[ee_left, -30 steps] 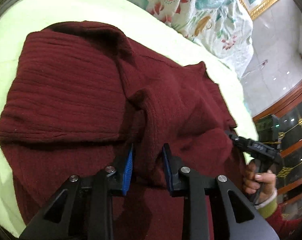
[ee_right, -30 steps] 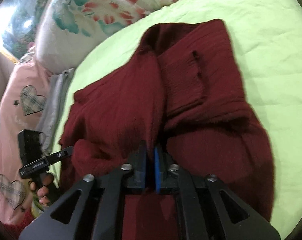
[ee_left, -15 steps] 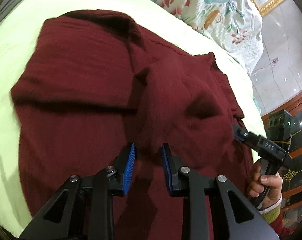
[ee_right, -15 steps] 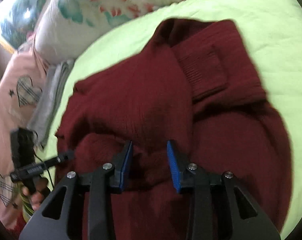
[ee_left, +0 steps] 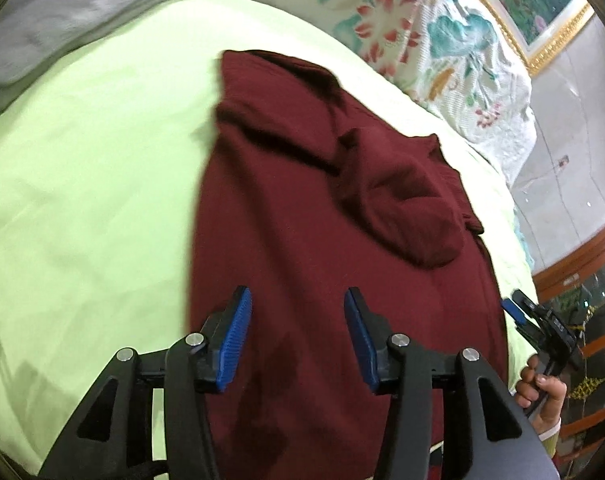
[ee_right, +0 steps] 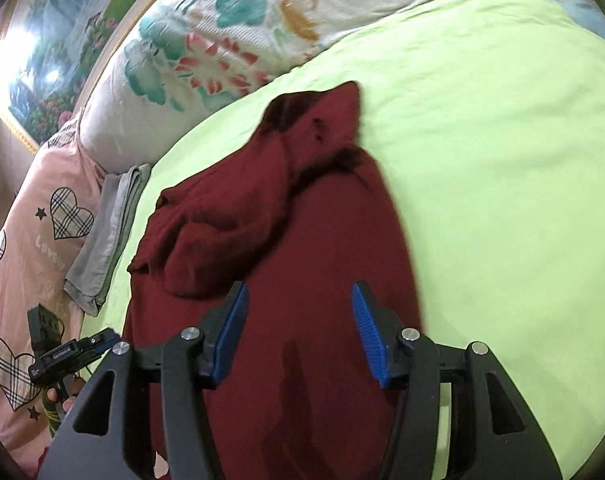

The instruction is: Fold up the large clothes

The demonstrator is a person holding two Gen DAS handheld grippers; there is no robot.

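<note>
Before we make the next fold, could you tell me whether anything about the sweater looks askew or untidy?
Yes. On the maroon sweater, a folded-in sleeve lies bunched in a rounded lump on the body instead of flat, and the collar end is rumpled. Both hand-held grippers are open above it, gripping nothing.

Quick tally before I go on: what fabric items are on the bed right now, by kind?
Dark red sweater: 1
Folded grey cloth: 1
Floral quilt: 1
Pink heart-print pillow: 1
Light green sheet under them: 1
Total: 5
</note>
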